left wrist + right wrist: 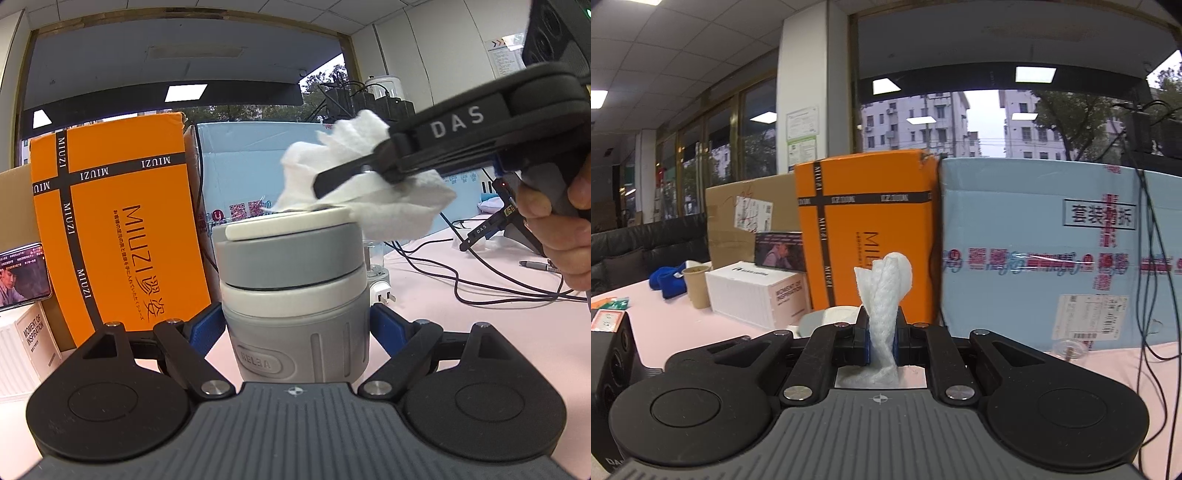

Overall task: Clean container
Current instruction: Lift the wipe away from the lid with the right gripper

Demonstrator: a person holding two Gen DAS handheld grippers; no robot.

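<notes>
A grey and white lidded container (295, 295) stands upright on the pink table. My left gripper (295, 325) is shut on its lower body, blue pads on both sides. My right gripper (332, 184) comes in from the upper right, shut on a white cloth (369, 177) that rests on the right part of the container's lid (280, 221). In the right wrist view the cloth (884, 295) sticks up from between the closed pads of the right gripper (882, 328), and the lid's edge (831, 317) shows just left of them.
An orange MIUZI box (118, 229), a light blue carton (1052, 251) and a brown carton (746, 221) stand behind the container. A white box (757, 295) with a phone, a paper cup (696, 286) and a blue cloth (666, 282) sit left. Black cables (480, 284) lie right.
</notes>
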